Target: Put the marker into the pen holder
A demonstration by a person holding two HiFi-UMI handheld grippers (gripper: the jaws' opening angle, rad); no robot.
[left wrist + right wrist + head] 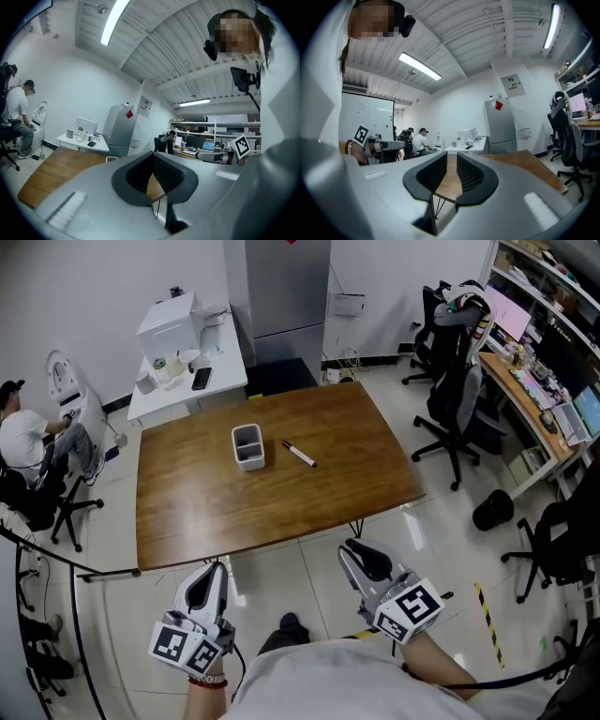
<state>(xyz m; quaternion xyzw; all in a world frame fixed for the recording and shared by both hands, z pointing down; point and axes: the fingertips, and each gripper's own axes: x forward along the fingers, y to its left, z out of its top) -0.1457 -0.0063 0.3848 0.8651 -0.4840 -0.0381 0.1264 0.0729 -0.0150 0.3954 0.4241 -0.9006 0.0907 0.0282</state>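
Observation:
A white, rectangular pen holder [247,446] stands upright near the middle of the wooden table [206,512]. A marker [299,454] with a white body and dark cap lies flat just to its right, apart from it. Both grippers hang over the floor, short of the table's near edge and far from both objects. My left gripper [214,568] [152,157] has its pads meeting at the tips with nothing held. In the right gripper view, my right gripper [352,549] [452,159] shows its jaws drawn together and empty, pointing at the table edge.
A white side table [187,381] with a printer stands beyond the table, beside a grey cabinet [281,287]. Office chairs [459,399] and a cluttered desk [539,381] line the right. A black bin [494,510] sits on the floor. A person [23,442] sits at the left.

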